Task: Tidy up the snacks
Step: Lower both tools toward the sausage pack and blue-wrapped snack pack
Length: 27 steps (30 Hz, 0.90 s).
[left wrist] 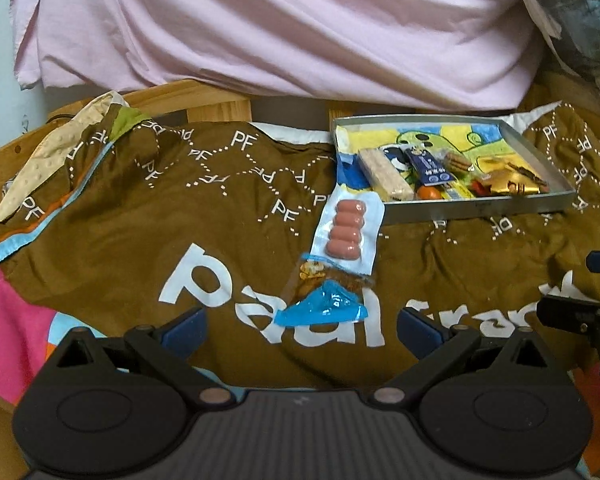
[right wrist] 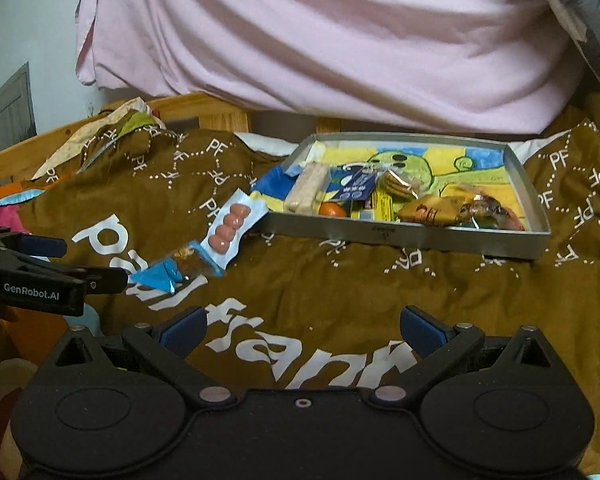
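Ahead of the left gripper point(left wrist: 302, 330), jaws spread wide and empty: blue-wrapped snack point(left wrist: 326, 298) touching sausage pack point(left wrist: 346, 234) on brown cloth point(left wrist: 148, 232). Beyond, right of the jaws: metal tray point(left wrist: 480, 210) of snacks. Right gripper point(right wrist: 302, 330) likewise agape, holding nothing.

Soft, dim indoor light falls evenly with faint shadows, both fisheye views bend hard toward dark corners, and detail is slightly smeared, with small glints on the tray point(right wrist: 400, 236).
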Motion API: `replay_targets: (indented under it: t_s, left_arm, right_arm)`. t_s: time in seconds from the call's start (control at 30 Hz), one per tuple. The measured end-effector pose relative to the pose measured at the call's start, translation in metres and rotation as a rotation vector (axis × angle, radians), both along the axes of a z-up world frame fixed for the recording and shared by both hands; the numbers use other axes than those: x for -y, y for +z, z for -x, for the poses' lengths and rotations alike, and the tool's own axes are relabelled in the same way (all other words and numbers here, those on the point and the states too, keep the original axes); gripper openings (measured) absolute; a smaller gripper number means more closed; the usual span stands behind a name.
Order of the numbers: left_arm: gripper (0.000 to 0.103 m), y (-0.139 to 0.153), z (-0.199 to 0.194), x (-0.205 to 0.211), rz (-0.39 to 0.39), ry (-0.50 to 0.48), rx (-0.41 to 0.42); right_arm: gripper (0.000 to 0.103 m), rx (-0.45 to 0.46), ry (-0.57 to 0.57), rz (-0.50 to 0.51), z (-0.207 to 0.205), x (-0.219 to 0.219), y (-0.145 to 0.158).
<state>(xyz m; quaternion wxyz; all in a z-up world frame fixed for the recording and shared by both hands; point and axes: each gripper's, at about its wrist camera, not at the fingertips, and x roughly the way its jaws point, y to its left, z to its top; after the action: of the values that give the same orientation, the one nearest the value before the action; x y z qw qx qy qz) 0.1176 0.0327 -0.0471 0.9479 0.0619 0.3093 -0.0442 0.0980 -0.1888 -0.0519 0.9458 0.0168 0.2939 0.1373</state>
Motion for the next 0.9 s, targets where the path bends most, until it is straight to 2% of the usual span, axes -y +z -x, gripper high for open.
replay_targets:
  t_s: [0.57, 0.7, 0.9]
  left_arm:
    - [0.103, -0.016, -0.015, -0.004, -0.042, -0.057, -0.054]
    - [0.103, -0.017, -0.028, -0.002, -0.036, -0.092, -0.082]
    - [0.103, -0.022, -0.046, 0.001, -0.075, -0.123, -0.103]
  right_arm:
    - [0.102, -0.09, 0.086, 0.065, -0.013, -0.02, -0.015]
    - [0.102, -0.061, 0.114, 0.049, -0.023, -0.025, -0.015]
    - [0.102, -0.016, 0.157, -0.025, -0.057, -0.02, -0.01]
